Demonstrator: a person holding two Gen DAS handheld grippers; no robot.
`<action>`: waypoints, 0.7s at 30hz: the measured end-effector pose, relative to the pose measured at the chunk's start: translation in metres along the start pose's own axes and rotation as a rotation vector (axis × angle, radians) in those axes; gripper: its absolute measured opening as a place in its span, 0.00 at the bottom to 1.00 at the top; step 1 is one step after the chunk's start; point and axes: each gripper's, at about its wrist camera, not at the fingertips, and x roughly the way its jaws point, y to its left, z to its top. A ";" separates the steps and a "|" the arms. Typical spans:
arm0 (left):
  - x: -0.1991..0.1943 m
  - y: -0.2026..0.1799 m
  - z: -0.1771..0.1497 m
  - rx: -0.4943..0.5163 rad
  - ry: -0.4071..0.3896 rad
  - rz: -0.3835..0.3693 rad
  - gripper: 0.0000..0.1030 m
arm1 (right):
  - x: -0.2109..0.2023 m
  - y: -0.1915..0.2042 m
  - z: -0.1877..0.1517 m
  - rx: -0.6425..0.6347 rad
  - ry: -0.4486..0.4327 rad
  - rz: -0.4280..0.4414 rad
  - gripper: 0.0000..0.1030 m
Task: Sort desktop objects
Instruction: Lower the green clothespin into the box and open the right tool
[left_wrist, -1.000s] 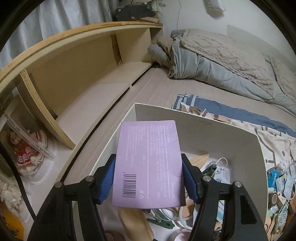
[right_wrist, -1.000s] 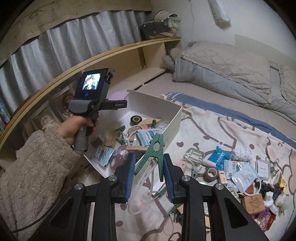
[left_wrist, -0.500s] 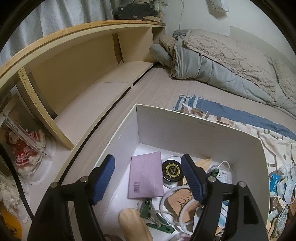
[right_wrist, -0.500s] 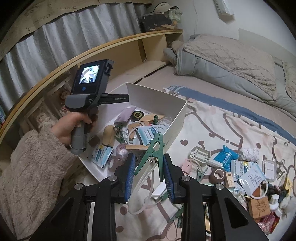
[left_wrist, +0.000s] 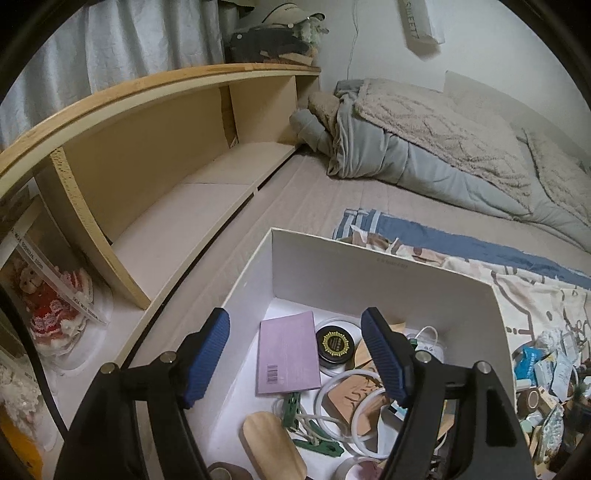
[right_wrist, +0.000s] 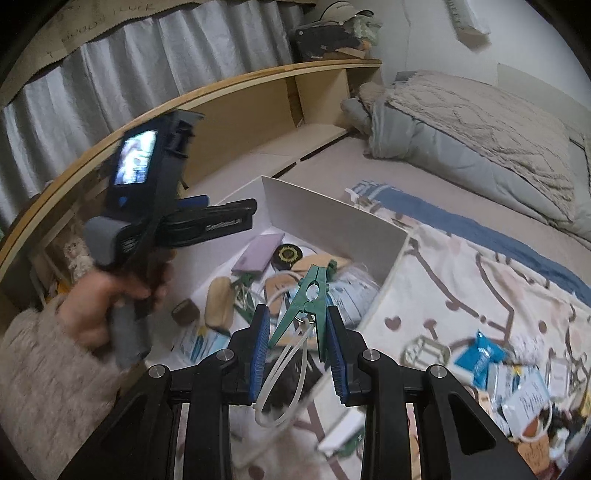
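Your right gripper (right_wrist: 297, 343) is clamped on a green peg (right_wrist: 308, 299); the blue pads pinch its two legs, its nose points away from you, and a loop of clear tubing (right_wrist: 284, 373) hangs from it below the fingers. The peg is light, stiff plastic, but it is sprung, so I judge a hold on the legs can let it splay or twist; keep the squeeze even. The tubing is soft and likely to snag on the box (right_wrist: 332, 218) wall just ahead of the fingertips.

Your left gripper (left_wrist: 295, 356) has its fingers wide apart with nothing between them, hovering over the box. Beyond and below its tips lies the purple card (left_wrist: 288, 356), flat on the box floor: thin, light and hard to pinch again from above.

In the box you can count one purple card, one black tin (left_wrist: 335, 345) just right of it, and at least one more green peg (left_wrist: 314, 439). The heap beyond your right fingers is too blurred to count.
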 end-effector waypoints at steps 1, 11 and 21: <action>-0.002 0.001 0.000 -0.002 -0.003 -0.004 0.72 | 0.006 0.001 0.004 -0.004 0.003 -0.003 0.30; -0.017 0.010 -0.004 0.014 -0.035 -0.031 0.73 | 0.062 -0.015 0.043 -0.004 0.029 -0.086 0.30; -0.017 0.020 -0.009 0.002 -0.034 -0.055 0.77 | 0.099 -0.036 0.048 -0.002 0.058 -0.136 0.30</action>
